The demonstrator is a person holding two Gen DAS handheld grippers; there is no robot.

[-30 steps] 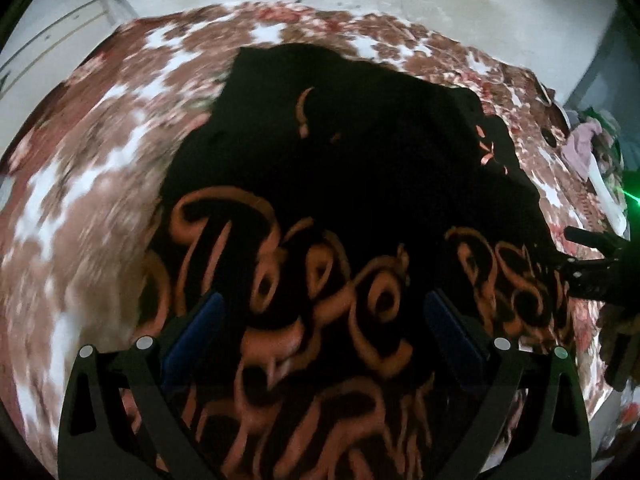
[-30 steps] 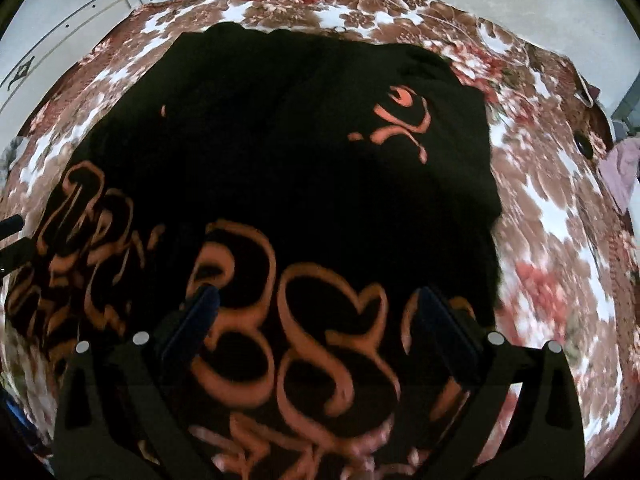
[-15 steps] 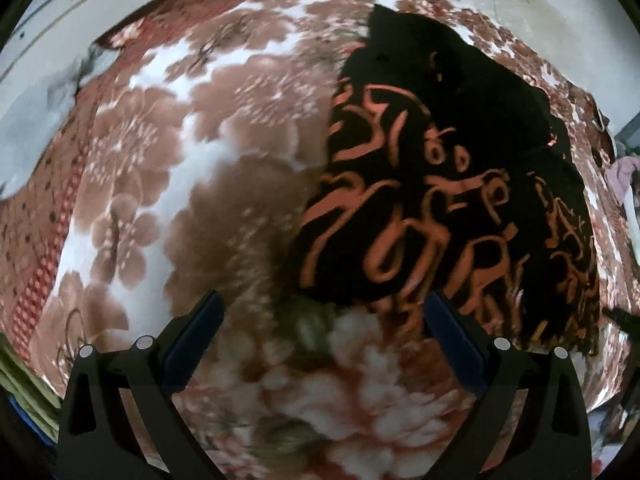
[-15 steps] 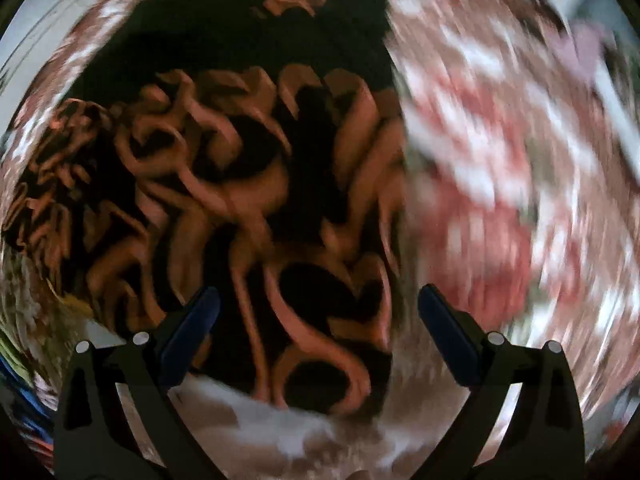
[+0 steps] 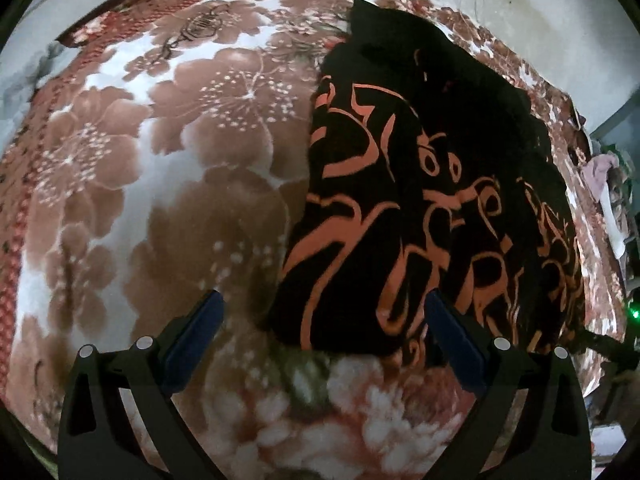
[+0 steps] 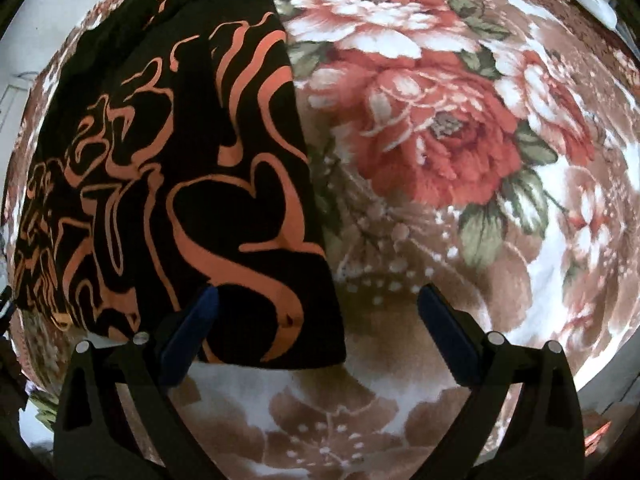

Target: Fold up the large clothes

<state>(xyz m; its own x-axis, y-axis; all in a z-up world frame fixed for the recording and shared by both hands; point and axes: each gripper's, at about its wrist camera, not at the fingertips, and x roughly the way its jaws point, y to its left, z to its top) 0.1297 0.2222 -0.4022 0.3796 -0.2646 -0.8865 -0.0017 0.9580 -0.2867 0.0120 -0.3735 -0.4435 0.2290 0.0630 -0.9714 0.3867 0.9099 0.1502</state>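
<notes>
The black garment (image 5: 432, 184) with orange script-like print lies folded into a long slab on the floral blanket (image 5: 180, 152). The left gripper (image 5: 324, 332) hangs at its near left corner, the right gripper (image 6: 318, 324) at its near right corner; both spread wide, holding nothing.

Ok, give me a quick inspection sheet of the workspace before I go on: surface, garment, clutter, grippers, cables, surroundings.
Surface: floral blanket, brown, red and white, spread flat.
Job's things: black garment with orange lettering, lying in a long folded shape.
Clutter: pinkish cloth pile beyond the blanket's far edge.
Grippers: left gripper open, at the garment's near corner; right gripper open, at the other near corner.
Cables: nothing seen.
Surroundings: pale floor; green light at the edge.
</notes>
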